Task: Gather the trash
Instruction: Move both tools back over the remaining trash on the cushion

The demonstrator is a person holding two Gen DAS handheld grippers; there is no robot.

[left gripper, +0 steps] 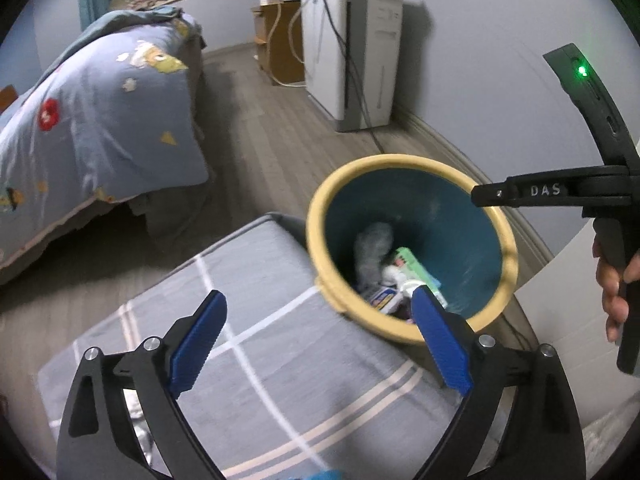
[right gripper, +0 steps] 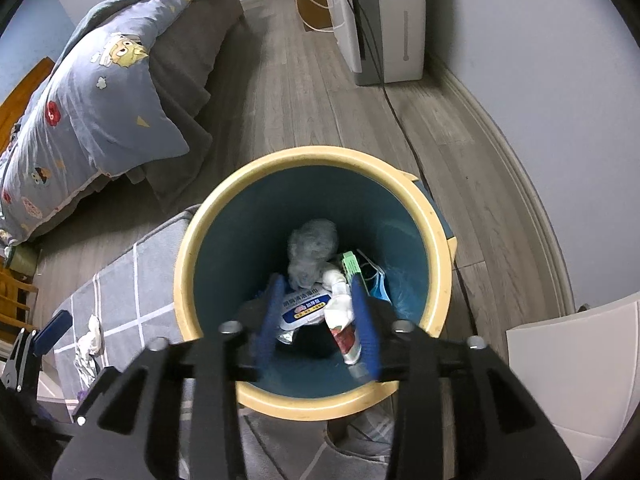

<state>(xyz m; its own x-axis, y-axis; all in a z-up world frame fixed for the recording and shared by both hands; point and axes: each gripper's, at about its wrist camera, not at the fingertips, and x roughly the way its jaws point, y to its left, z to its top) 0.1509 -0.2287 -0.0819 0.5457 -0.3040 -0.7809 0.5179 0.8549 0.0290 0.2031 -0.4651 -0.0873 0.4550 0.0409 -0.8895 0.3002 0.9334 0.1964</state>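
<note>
A bin with a cream rim (right gripper: 192, 248) and a blue inside stands on the floor; in the left wrist view its rim (left gripper: 360, 168) is at centre right. In it lie a grey wad (right gripper: 312, 248), a wipes pack (right gripper: 304, 306), a toothpaste tube (right gripper: 342, 320), a green box (right gripper: 350, 264) and a blue mask (right gripper: 378, 284). My right gripper (right gripper: 318, 286) hangs over the bin's mouth, jaws partly apart, the tube beside its right finger and not pinched. My left gripper (left gripper: 319, 294) is wide open and empty above a grey plaid cushion (left gripper: 260, 360). Crumpled white tissue (right gripper: 90, 340) lies on that cushion.
A bed with a blue cartoon quilt (left gripper: 100, 120) fills the left. A white appliance (left gripper: 352, 52) and a wooden cabinet (left gripper: 280, 40) stand by the far wall, with a cable (right gripper: 404, 132) across the floor. A white panel (right gripper: 572, 360) is at the right. A hand (left gripper: 616, 280) grips the right tool.
</note>
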